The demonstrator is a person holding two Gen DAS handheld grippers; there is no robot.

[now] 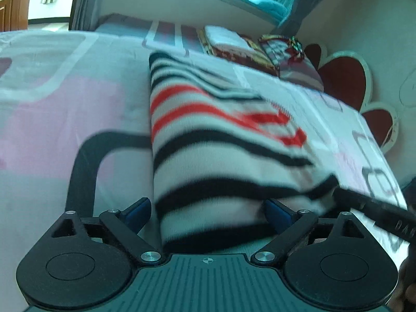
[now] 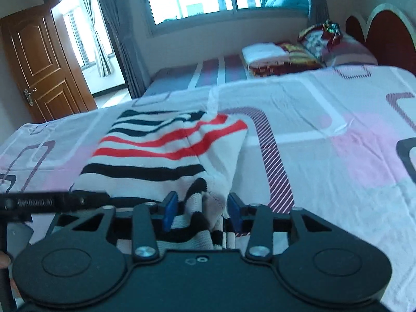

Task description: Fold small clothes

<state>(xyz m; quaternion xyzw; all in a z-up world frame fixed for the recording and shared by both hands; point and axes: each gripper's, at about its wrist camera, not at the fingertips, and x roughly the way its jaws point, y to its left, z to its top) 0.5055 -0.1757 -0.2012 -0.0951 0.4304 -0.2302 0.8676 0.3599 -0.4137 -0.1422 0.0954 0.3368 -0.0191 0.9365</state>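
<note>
Knitwear with black and red stripes, a small striped sweater [image 2: 166,153], lies on the bed [image 2: 325,135], its long axis running away from both cameras toward the window wall, its near hem right at the claws. In the left wrist view the left claw [image 1: 208,210] stands spread wide, its blue pads [image 1: 140,208] either side of the near end of the cloth without pressing it, so it holds nothing. In the right wrist view the right claw [image 2: 201,209] is partly closed around a bunched, puckered corner of the hem; whether the pads truly pinch it I cannot tell. The two claws sit side by side at that near end. As I judge it, the coming fold turns on carrying that hem forward along the sweater's length, and the right hand is better placed to lead.
</note>
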